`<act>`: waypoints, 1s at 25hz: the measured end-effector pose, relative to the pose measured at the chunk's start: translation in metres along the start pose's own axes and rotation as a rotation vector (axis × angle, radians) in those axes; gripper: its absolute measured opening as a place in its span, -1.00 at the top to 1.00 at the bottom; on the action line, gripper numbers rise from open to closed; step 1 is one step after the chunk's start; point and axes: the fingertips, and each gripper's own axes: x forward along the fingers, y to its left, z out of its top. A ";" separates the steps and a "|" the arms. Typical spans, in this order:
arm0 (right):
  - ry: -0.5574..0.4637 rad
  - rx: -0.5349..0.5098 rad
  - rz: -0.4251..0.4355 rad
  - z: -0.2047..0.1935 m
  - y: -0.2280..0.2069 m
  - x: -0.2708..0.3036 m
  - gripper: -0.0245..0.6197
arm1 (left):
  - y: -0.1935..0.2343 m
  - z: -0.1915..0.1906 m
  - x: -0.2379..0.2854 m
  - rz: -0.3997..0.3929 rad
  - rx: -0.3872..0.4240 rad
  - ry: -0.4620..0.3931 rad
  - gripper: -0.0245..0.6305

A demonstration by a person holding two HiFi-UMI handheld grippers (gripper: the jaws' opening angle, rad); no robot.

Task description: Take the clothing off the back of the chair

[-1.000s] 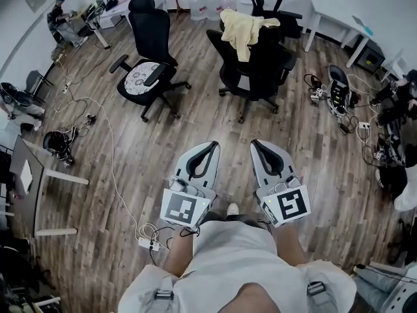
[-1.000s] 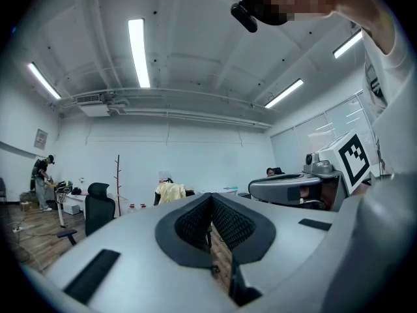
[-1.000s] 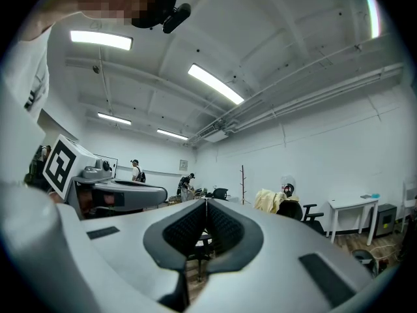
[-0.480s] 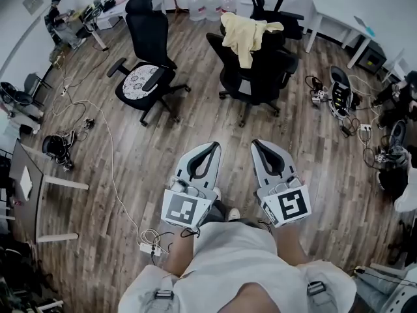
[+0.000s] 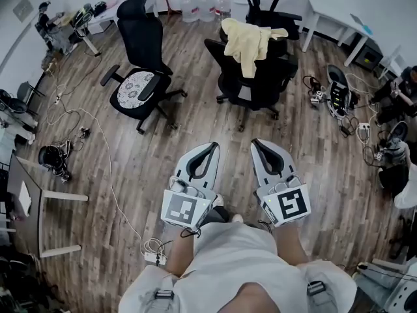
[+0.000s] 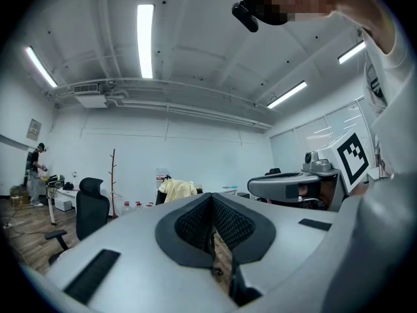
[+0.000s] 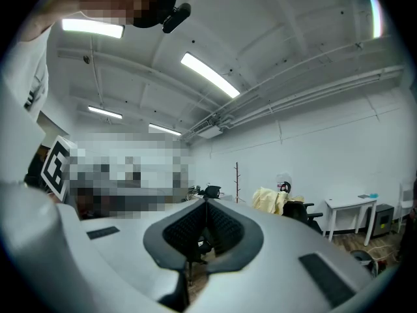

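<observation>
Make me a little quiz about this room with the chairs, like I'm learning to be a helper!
1. True or false: the pale yellow cloth garment is draped over the back of a black office chair.
2. Pick one. The jaws of the left hand-held gripper are:
A. wide apart
B. shut, with nothing between them
C. clamped on the garment
3. Fill the gap: the floor is made of ____ planks.

Key
1. True.
2. B.
3. Wooden.
</observation>
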 end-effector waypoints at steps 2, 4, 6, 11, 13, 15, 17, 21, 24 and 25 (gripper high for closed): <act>0.005 0.000 -0.008 -0.002 -0.002 0.012 0.86 | 0.011 -0.001 0.007 -0.008 -0.005 -0.003 0.87; 0.010 -0.001 -0.017 -0.003 -0.004 0.023 0.86 | 0.021 -0.002 0.013 -0.019 -0.005 -0.008 0.87; 0.012 -0.004 -0.027 -0.002 -0.006 0.034 0.86 | 0.030 -0.003 0.019 -0.033 -0.006 -0.012 0.87; 0.018 -0.009 -0.052 -0.003 -0.012 0.059 0.86 | 0.053 -0.002 0.035 -0.052 -0.007 -0.014 0.87; 0.019 -0.011 -0.060 -0.004 -0.012 0.069 0.86 | 0.063 -0.001 0.040 -0.057 -0.005 -0.016 0.87; 0.020 -0.014 -0.070 -0.004 -0.013 0.078 0.86 | 0.073 0.001 0.045 -0.061 -0.004 -0.014 0.87; 0.021 -0.015 -0.079 -0.004 -0.013 0.086 0.86 | 0.080 -0.001 0.049 -0.075 -0.004 -0.022 0.87; 0.025 -0.016 -0.094 -0.006 -0.013 0.100 0.86 | 0.091 -0.005 0.055 -0.097 0.000 -0.029 0.87; 0.026 -0.018 -0.103 -0.007 -0.015 0.109 0.86 | 0.101 -0.004 0.062 -0.101 -0.002 -0.023 0.87; 0.028 -0.019 -0.105 -0.007 -0.017 0.112 0.86 | 0.103 -0.003 0.065 -0.103 -0.004 -0.026 0.87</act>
